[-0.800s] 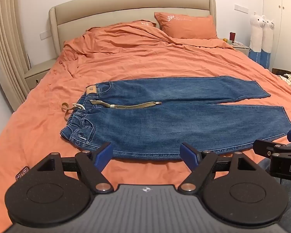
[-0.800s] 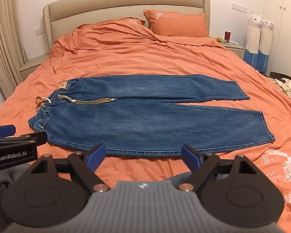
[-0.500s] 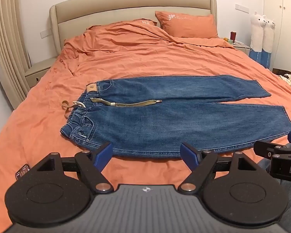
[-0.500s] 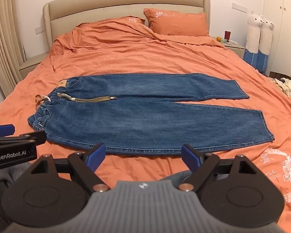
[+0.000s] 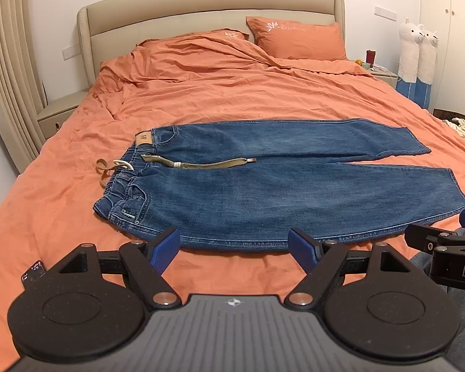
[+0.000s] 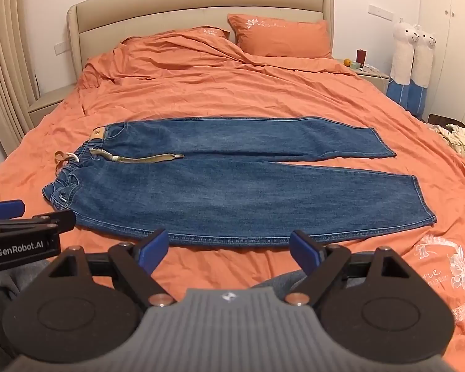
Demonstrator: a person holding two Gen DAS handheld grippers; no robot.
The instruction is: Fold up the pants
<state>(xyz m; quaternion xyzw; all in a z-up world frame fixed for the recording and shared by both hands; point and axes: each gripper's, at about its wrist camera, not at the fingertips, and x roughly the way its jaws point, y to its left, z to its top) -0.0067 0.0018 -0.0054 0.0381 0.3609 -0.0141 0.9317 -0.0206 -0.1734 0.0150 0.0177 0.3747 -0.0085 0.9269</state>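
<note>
Blue jeans [image 5: 279,183] lie flat across the orange bed, waistband at the left, both legs spread to the right; they show in the right wrist view [image 6: 232,186] too. An olive drawstring [image 5: 201,164] lies across the upper part. My left gripper [image 5: 234,249] is open and empty, just short of the near leg's front edge. My right gripper [image 6: 229,249] is open and empty at the same edge, to the right of the left one. The tip of each gripper shows in the other's view.
The orange bed [image 5: 232,93] has a rumpled duvet and a pillow [image 5: 297,38] by the beige headboard. A phone [image 5: 32,274] lies at the near left. Two llama plush toys [image 5: 418,52] and a nightstand stand right. Clothes [image 6: 458,136] lie on the floor at the right.
Both views have shifted slightly; the jeans sit a touch higher in frame, so both grippers have tipped or dropped a little. The jeans have not moved. Both grippers stay open.
</note>
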